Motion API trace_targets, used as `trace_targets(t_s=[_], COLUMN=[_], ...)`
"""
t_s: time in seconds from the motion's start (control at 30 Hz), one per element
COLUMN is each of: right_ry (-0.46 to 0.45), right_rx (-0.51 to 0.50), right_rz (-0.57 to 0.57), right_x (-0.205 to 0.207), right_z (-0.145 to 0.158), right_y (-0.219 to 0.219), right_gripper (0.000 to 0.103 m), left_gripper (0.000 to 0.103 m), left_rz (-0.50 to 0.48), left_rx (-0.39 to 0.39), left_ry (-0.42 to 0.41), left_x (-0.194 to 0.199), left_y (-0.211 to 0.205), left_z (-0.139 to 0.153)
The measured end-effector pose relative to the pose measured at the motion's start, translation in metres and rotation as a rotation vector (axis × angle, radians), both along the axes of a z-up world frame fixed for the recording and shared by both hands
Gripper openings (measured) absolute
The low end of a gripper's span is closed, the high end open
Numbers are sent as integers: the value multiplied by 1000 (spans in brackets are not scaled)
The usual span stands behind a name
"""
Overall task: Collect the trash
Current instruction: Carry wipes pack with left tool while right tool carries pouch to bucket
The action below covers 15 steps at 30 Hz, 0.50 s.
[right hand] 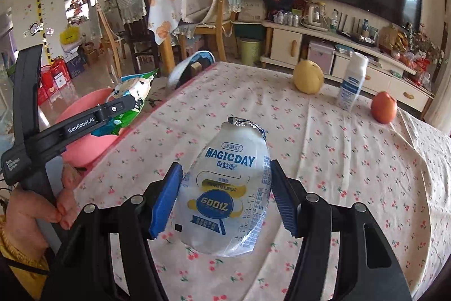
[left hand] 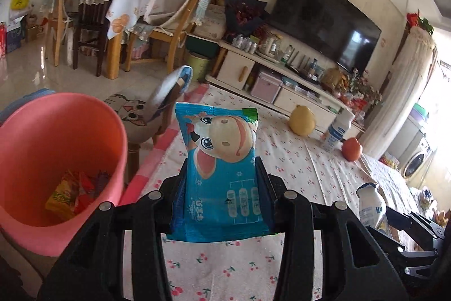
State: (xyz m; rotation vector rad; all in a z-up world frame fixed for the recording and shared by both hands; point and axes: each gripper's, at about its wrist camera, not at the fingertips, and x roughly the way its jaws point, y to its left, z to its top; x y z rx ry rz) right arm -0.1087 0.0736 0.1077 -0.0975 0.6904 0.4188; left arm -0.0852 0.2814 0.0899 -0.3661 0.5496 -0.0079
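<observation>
My left gripper [left hand: 221, 162] is shut on a blue snack packet with a cartoon cow [left hand: 221, 160], held above the table's left edge beside the pink bin [left hand: 56, 137]; the bin holds several wrappers [left hand: 76, 193]. My right gripper [right hand: 225, 174] is shut on a white MAGICDAY yogurt bottle [right hand: 228, 188], held above the cherry-print tablecloth [right hand: 352, 160]. In the right wrist view the left gripper [right hand: 124, 103] shows with the packet [right hand: 135, 89] over the bin [right hand: 84, 131]. In the left wrist view the bottle [left hand: 369, 202] shows at the right.
A yellow pear [right hand: 308, 76], a white-and-blue bottle [right hand: 352, 81] and an orange-red fruit [right hand: 383, 107] stand on the far part of the table. A chair with a cat cushion [left hand: 132, 114] is behind the bin. A TV cabinet [right hand: 338, 47] lies beyond.
</observation>
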Motion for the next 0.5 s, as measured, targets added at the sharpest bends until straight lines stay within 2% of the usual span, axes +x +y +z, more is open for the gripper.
trace_targets(t_s=[0.27, 0.5], right_ry=[-43, -36], right_rx=[14, 44], right_rz=[203, 325], right_x=[27, 52], right_z=[28, 29], right_y=[107, 185], right_gripper=[63, 63], left_gripper=[44, 44], left_rz=[268, 448], left_rx=[-65, -131], left_ry=[7, 60], left_x=[-14, -19], left_y=[70, 125], left_z=[-2, -13])
